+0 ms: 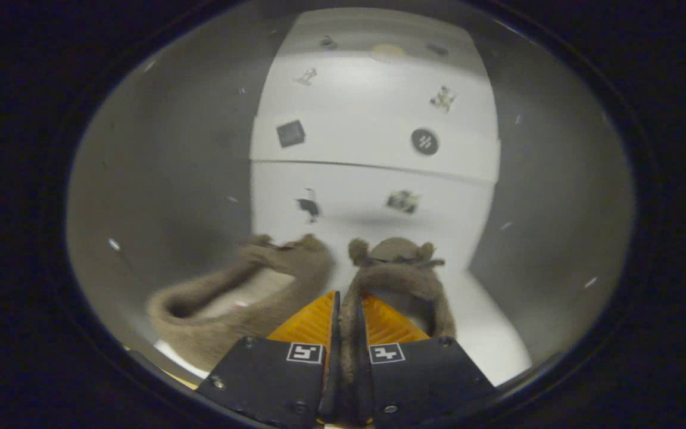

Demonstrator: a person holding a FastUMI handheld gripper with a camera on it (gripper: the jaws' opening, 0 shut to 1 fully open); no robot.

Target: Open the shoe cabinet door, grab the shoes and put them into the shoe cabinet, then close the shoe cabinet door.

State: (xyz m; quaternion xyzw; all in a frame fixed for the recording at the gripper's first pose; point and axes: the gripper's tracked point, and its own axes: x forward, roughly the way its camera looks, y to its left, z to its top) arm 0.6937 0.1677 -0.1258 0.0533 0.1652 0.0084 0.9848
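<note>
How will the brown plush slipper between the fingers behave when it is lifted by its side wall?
The gripper is shut on the right slipper, pinching its fuzzy collar thin, so it looks soft and probably floppy; the toe may sag. It seems light. The pile may slip a little between the fingers.

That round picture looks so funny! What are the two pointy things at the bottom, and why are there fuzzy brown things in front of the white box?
The picture comes from a small camera that rides on a hand-held gripper, a tool with two fingers that a person carries. Its wide lens bends everything, so the view looks round. The two pointy things are the gripper's fingers, seen from behind. They are squeezed together on the edge of a fuzzy brown slipper, so that slipper is being held. A second matching slipper sits just beside it, on the other side of the fingers. The white box beyond them is the shoe cabinet, with little stickers on its doors, which look closed. The slippers are meant to go inside it.
</note>
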